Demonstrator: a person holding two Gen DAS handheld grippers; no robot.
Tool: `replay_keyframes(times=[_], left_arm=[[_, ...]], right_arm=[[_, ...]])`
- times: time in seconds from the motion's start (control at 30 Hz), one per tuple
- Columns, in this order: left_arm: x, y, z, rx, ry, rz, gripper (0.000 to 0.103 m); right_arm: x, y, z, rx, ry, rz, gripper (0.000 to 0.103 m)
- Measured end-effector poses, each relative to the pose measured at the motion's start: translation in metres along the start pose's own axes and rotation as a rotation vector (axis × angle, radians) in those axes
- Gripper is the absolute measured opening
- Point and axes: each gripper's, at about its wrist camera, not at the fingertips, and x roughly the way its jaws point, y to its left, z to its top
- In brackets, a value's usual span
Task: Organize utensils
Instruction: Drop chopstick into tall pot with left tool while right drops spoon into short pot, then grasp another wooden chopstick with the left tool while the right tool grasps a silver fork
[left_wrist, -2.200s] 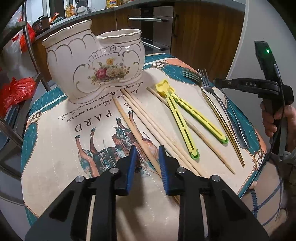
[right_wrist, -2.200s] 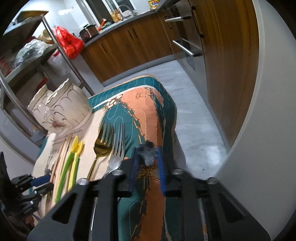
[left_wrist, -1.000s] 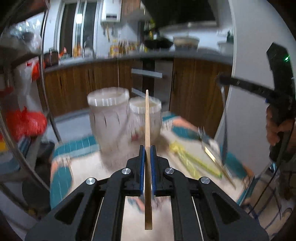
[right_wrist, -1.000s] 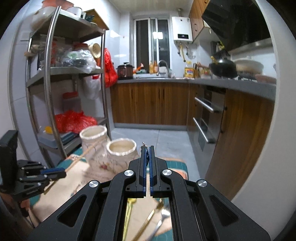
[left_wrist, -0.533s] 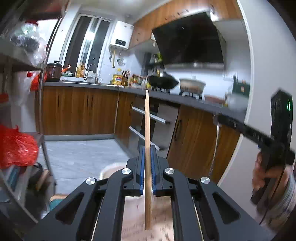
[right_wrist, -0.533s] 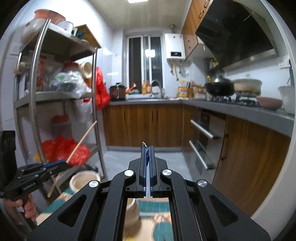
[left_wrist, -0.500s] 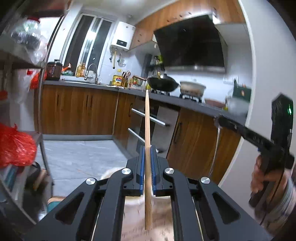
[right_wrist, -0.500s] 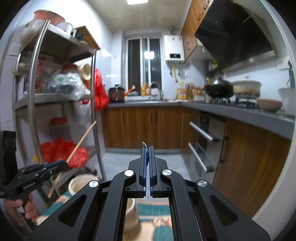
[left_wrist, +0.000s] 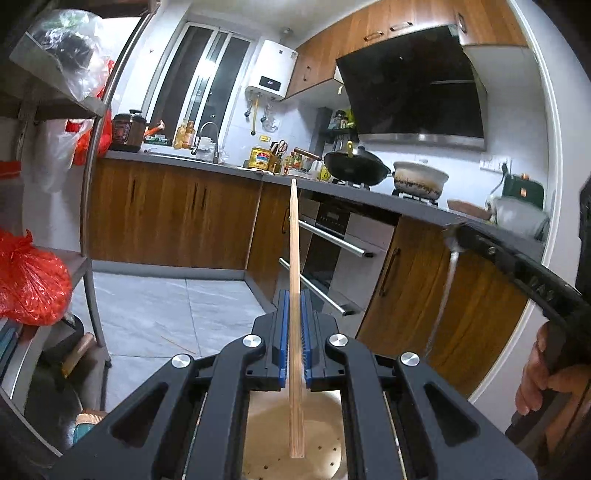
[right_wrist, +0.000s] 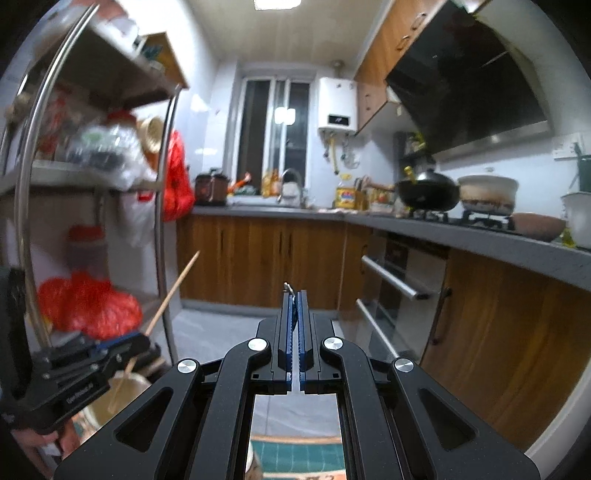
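Note:
My left gripper (left_wrist: 294, 295) is shut on a wooden chopstick (left_wrist: 294, 280) held upright, its lower end over the open mouth of the cream ceramic holder (left_wrist: 325, 424) right below. From the right wrist view the chopstick (right_wrist: 173, 291) slants up from the left gripper (right_wrist: 127, 341) above the holder's rim (right_wrist: 127, 380). My right gripper (right_wrist: 294, 295) is shut on a thin silver fork handle seen edge-on (right_wrist: 290, 290). In the left wrist view the fork (left_wrist: 445, 280) hangs down from the right gripper (left_wrist: 454, 234).
A metal shelf rack (left_wrist: 92, 206) with red bags (left_wrist: 33, 280) stands to the left. Wooden kitchen cabinets (left_wrist: 177, 218) and an oven with bar handles (left_wrist: 332, 243) are ahead. The patterned tablecloth (right_wrist: 295, 458) shows below the right gripper.
Both grippers have risen from the table and tilted level, each carrying its utensil. The left gripper with the chopstick is now over the holder's opening.

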Motion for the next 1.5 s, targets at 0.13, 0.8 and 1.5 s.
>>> replay_keyframes(times=[0.13, 0.8, 1.5], left_arm=[[-0.013, -0.001, -0.012, 0.051, 0.016, -0.003, 0.006], [-0.039, -0.008, -0.017, 0.119, 0.067, 0.050, 0.039], [-0.120, -0.028, -0.010, 0.124, 0.081, 0.128, 0.097]], right_arm=[[0.014, 0.006, -0.020, -0.011, 0.065, 0.052, 0.003], [0.034, 0.001, -0.045, 0.111, 0.220, 0.161, 0.038], [-0.074, -0.072, -0.051, 0.162, 0.213, 0.086, 0.098]])
